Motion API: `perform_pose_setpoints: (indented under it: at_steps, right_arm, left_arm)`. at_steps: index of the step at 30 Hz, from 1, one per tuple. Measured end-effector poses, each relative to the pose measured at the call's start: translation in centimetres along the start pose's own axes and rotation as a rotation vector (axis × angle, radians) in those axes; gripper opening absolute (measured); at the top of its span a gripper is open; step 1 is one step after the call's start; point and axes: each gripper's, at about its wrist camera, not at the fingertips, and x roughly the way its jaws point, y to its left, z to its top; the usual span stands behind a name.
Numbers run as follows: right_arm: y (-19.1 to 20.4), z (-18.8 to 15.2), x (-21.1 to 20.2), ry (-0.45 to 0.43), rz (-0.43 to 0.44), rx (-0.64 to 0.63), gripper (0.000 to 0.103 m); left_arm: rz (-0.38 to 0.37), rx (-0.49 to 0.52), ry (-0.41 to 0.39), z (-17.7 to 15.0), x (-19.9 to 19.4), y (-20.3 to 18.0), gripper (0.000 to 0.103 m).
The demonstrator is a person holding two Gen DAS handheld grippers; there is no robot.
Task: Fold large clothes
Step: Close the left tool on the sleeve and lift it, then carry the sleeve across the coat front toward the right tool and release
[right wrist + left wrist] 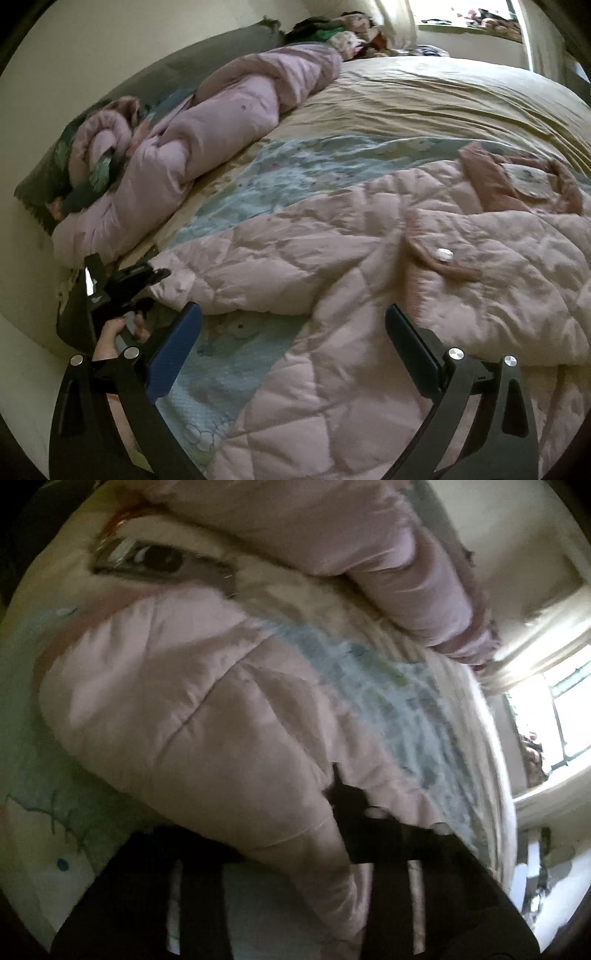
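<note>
Bedroom setting: a bed (424,92) with a tan sheet and a pale blue patterned cover fills both views, a cream wall behind it and a bright window (569,716) beyond its far end.

Task item: a pink quilted coat (332,266) lies spread on the bed, near the edge closest to the right camera. A flap with a white snap button (444,254) sits on the coat's upper face; the collar (517,177) lies on the side of the coat away from the camera.

Right gripper (293,332): jaws spread wide, holding nothing. It hovers over the near part of the coat, one blue-padded finger over the blue cover, the other over pink fabric (contact with the cloth cannot be confirmed).

Left gripper (159,275): seen from the right camera at the coat's left end, its tip at the edge of a sleeve or corner. A hand (110,332) holds its grip. In the left view the picture is blurred and the fingers (347,797) are dark against pink fabric bunched close to the lens; the jaws appear pressed onto the coat (192,701), though the blur prevents certainty.

Other items: a mauve duvet (207,129) lies rolled along the wall side of the bed, beyond the coat. A dark rectangular object (159,559) rests on the bed past the coat in the left view (identity unclear). Mixed clothing (343,33) is heaped at the far end of the bed.
</note>
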Motion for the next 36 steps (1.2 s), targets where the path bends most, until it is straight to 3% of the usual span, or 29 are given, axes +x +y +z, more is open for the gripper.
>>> perform_pose_setpoints:
  at_steps: [9,18,29,32,36]
  right_arm:
    - [-5.4,-0.9,-3.6,-0.055,-0.033,0.132,0.099]
    - [-9.6,-2.1,-6.7,-0.087,-0.077,0.238,0.099]
    - [-13.5,-3.9,-11.4,-0.146,-0.145,0.284,0.099]
    - [-15.1,-4.7,-12.5,-0.150,-0.099,0.349,0.099]
    - [-16.5,-5.4,-13.9,-0.170,-0.100,0.386,0.099]
  left_arm:
    - [-0.114,0.140,-0.135,0.4,-5.7,-4.8,0.017]
    - [-0.233,0.222,-0.208,-0.1,-10.3,-8.2,0.017]
    - [-0.345,0.405,-0.286,-5.5,-16.3,-14.6,0.016]
    - [-0.361,0.473,-0.290,-7.1,-17.6,-16.7,0.016]
    - [-0.380,0.561,-0.290,-9.5,-18.8,-19.6,0.016]
